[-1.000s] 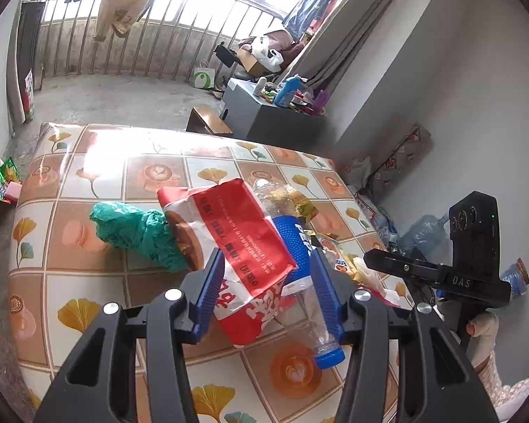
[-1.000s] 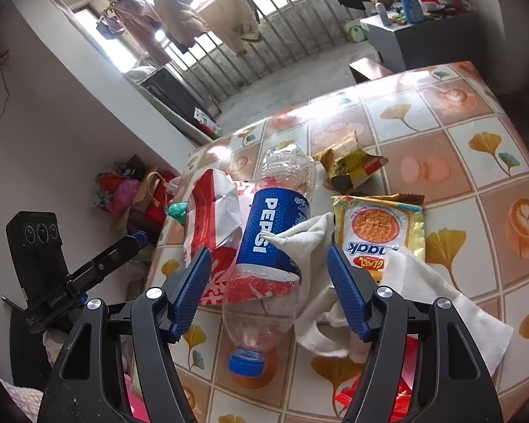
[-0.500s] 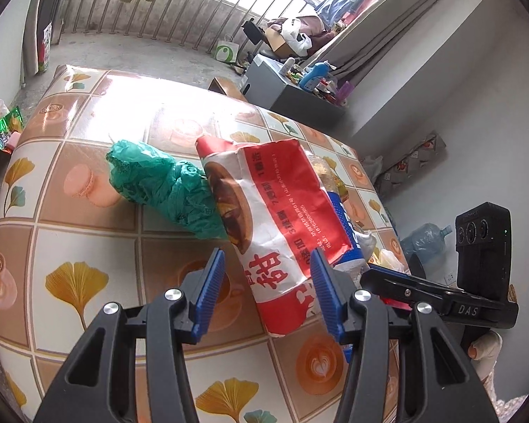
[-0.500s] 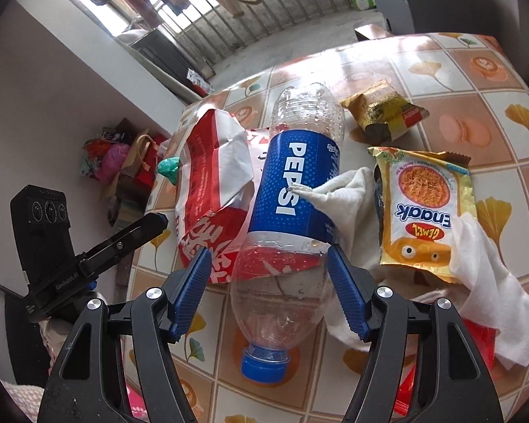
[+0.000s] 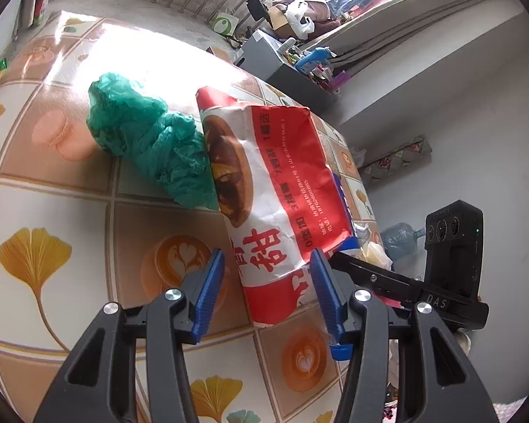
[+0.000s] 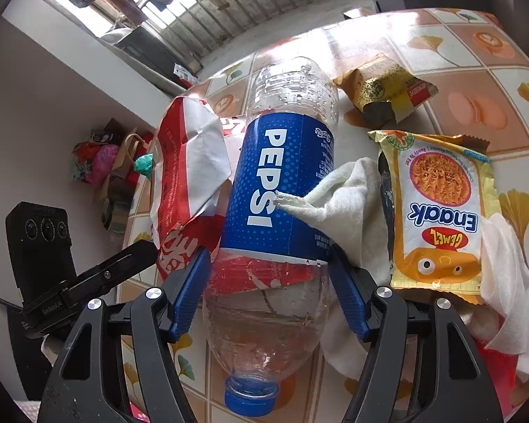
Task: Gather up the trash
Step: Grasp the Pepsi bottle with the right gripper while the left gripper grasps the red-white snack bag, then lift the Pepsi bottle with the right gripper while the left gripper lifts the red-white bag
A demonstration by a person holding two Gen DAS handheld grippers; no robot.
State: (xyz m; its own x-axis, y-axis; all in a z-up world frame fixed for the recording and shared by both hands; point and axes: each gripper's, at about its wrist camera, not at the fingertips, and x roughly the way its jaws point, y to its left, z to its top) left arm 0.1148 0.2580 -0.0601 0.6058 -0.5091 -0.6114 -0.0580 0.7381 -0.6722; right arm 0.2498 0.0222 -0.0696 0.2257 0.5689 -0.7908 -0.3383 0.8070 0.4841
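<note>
Two wrist views over a table (image 5: 53,190) covered with a tiled ginkgo-leaf and coffee-cup print; places are given relative to the Pepsi bottle (image 6: 285,190). The bottle, clear plastic with a blue label, lies on its side on the table with its blue cap (image 6: 250,400) toward the right wrist camera. The right gripper (image 6: 268,289) straddles the bottle's clear shoulder just below the label; its jaws stand apart, one blue pad at each flank of the bottle, and whether the pads press the plastic cannot be told. A white cloth (image 6: 349,204) lies against the bottle's right side in this view, one corner draped onto the label. Beyond the cloth, farther from the bottle, lies a yellow Enaak noodle packet (image 6: 437,211), and past the bottle's base sits a crumpled gold wrapper (image 6: 384,88). Against the bottle's other side leans a red-and-white paper bag (image 5: 275,190), printed with large red characters. The left gripper (image 5: 264,292) brackets the near end of this bag; its jaws are apart, with clear gaps between the pads and the paper. On the bag's side away from the bottle a crumpled green plastic bag (image 5: 148,141) rests on the table, touching the paper bag
</note>
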